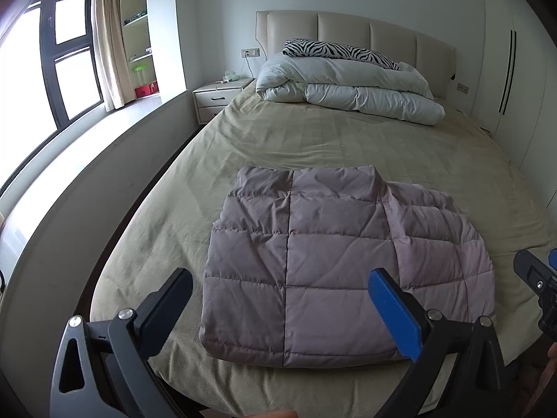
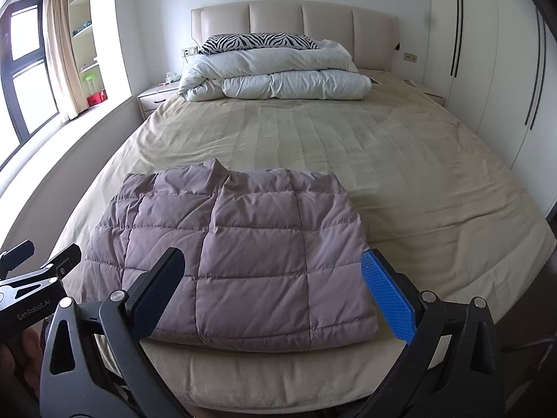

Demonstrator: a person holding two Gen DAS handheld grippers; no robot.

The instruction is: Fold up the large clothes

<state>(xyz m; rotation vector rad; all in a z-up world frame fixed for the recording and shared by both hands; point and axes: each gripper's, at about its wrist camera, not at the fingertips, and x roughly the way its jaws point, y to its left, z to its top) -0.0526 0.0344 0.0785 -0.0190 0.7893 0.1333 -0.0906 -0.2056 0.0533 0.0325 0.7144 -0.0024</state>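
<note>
1. Lying folded on the near end of the bed: a puffy pink jacket.
2. Hanging wide open above the jacket's near edge, holding nothing: the left gripper.
3. Hanging wide open too, holding nothing: the right gripper.
4. Sitting far back by the headboard: a white blanket.

I'm looking into a home bedroom: a wide bed with a padded headboard, a rolled white duvet against it, a nightstand beside the bed, wardrobe doors on its other side.
</note>
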